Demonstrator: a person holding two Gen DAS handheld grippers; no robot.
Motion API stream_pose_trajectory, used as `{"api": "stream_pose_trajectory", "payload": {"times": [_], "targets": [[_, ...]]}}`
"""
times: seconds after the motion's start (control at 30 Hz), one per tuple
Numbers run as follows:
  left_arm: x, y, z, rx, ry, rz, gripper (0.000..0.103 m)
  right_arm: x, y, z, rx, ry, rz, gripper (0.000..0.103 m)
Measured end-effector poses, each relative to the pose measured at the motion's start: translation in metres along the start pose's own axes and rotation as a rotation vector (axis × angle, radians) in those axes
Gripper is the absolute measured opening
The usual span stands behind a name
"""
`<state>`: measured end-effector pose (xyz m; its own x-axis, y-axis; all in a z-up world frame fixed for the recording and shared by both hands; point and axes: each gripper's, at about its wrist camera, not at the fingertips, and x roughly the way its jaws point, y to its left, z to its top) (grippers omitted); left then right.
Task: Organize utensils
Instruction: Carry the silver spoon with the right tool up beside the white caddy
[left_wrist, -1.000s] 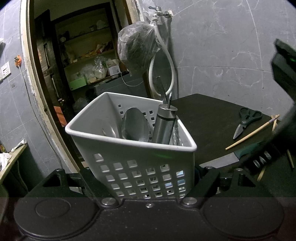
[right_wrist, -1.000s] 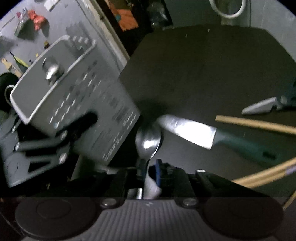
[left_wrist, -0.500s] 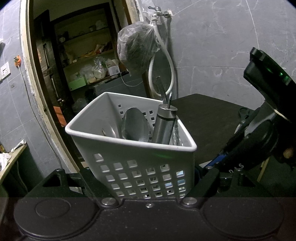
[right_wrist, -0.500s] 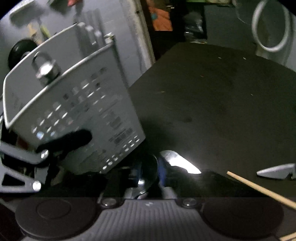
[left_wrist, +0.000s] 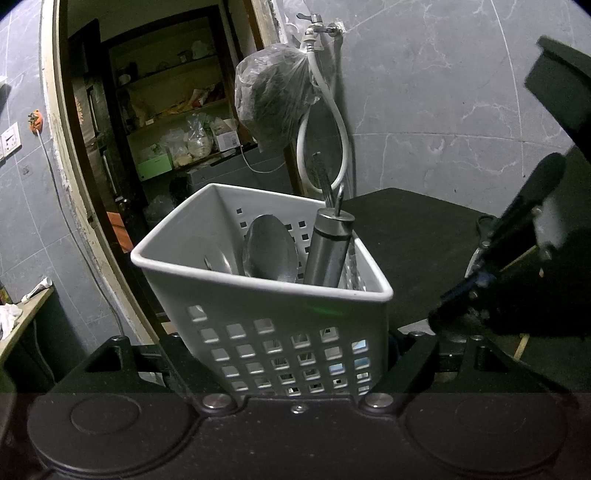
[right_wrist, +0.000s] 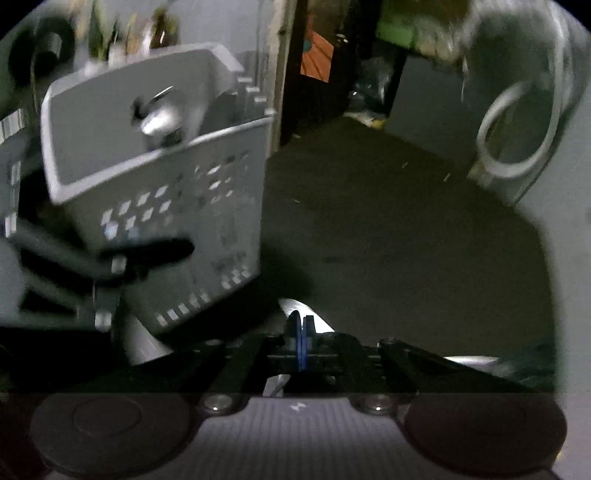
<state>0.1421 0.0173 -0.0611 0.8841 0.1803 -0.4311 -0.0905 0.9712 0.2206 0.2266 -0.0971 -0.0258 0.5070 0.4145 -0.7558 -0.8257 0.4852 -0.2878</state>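
Progress looked partial: the white basket already held a large spoon, a steel-handled tool and a further piece of cutlery too hidden to name, all standing upright inside it. The left gripper clasped the basket's lower walls between its two fingers, steadying it at the edge of the dark table. The right gripper had its blue pads pressed together with nothing visible between them, hovering just above a knife blade lying on the table near the basket's foot. Left to do, by this reading, were that knife, the scissors half hidden behind the right gripper, and a wooden stick that was probably a chopstick. Blur in the right wrist view left finer detail uncertain.
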Motion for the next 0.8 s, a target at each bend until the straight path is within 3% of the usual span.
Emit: {"api": "stream_pose_trajectory", "payload": {"times": [0.2, 0.8], "targets": [[-0.002, 0.002, 0.000, 0.002, 0.000, -0.001, 0.082, 0.004, 0.045, -0.009, -0.120, 0.023, -0.060, 0.000], [-0.002, 0.001, 0.001, 0.003, -0.004, -0.005, 0.082, 0.006, 0.021, -0.011, 0.023, 0.079, 0.004, 0.002]]}}
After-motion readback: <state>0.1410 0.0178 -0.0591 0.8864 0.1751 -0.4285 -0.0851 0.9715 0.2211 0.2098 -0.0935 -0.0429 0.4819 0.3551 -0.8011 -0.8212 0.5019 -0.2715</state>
